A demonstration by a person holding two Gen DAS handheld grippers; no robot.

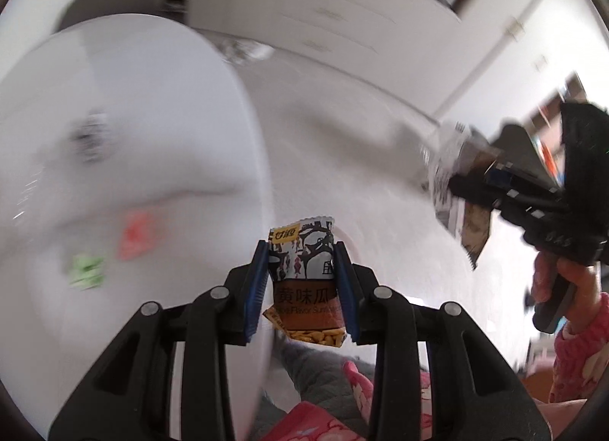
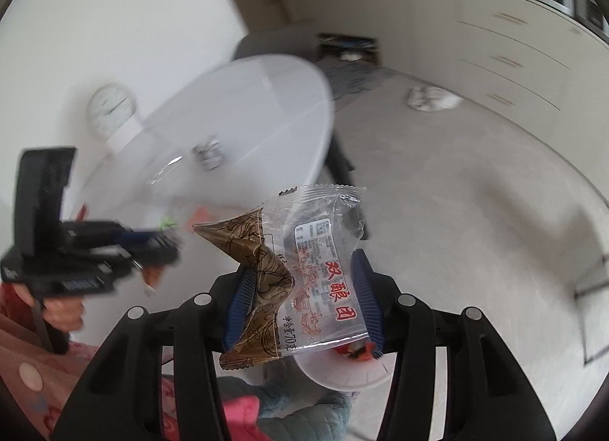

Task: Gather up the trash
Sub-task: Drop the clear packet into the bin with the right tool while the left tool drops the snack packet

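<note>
left gripper (image 1: 300, 281) clamped on seed packet (image 1: 304, 277), right gripper (image 2: 304, 296) gripping clear wrapper (image 2: 304, 269), both held off white table (image 1: 133, 117), pink (image 1: 135, 235) and green (image 1: 85, 271) wrappers on table, blurred

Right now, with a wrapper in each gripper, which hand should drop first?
Right: the right gripper, shut on the clear wrapper, hangs over a white round container, probably the bin. The left gripper, holding its seed packet, is at the table edge.

Table (image 1: 125, 106) smeared by motion — green scrap (image 1: 85, 271), red scrap (image 1: 135, 235) and small grey object (image 1: 89, 136) unreadable
</note>
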